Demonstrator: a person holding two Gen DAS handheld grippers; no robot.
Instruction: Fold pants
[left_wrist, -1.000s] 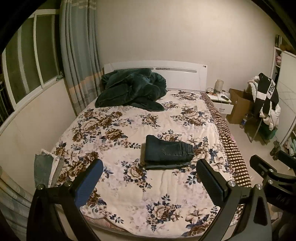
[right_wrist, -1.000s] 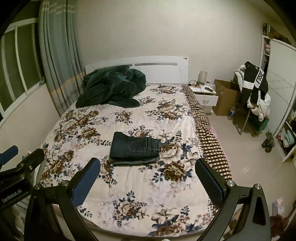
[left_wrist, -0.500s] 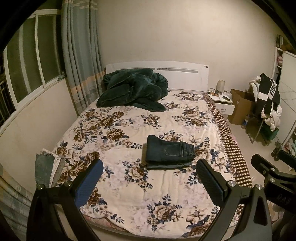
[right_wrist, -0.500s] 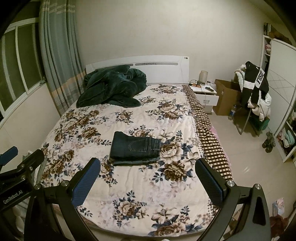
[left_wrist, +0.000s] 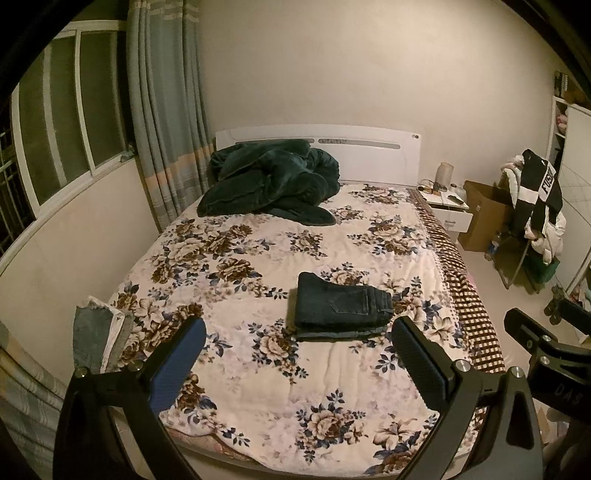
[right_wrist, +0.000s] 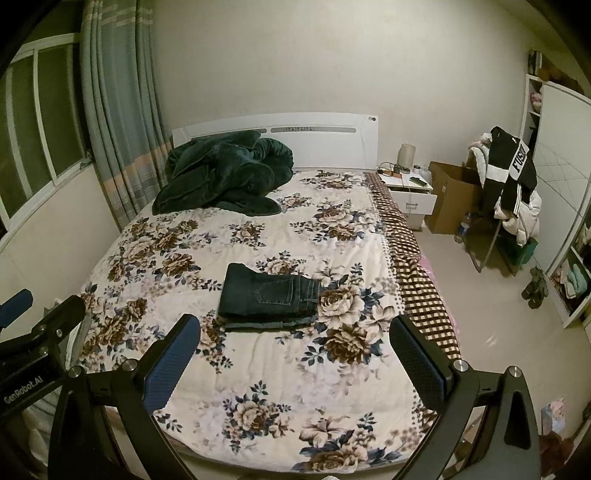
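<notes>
Dark blue jeans (left_wrist: 340, 311) lie folded into a compact rectangle in the middle of the floral bedspread (left_wrist: 258, 376); they also show in the right wrist view (right_wrist: 269, 301). My left gripper (left_wrist: 297, 363) is open and empty, held back above the foot of the bed, well short of the jeans. My right gripper (right_wrist: 295, 360) is open and empty too, beside the left one and equally far from the jeans. Part of the right gripper's body (left_wrist: 546, 350) shows at the right of the left wrist view.
A dark green blanket (left_wrist: 269, 182) is heaped at the headboard. Folded light denim (left_wrist: 96, 338) lies at the bed's near left corner. A nightstand (right_wrist: 408, 194), cardboard box (right_wrist: 452, 195) and a clothes-laden chair (right_wrist: 511, 192) stand to the right of the bed.
Both grippers have shifted slightly, so the view drifts a little to the left. The jeans have not moved and both grippers stay open.
</notes>
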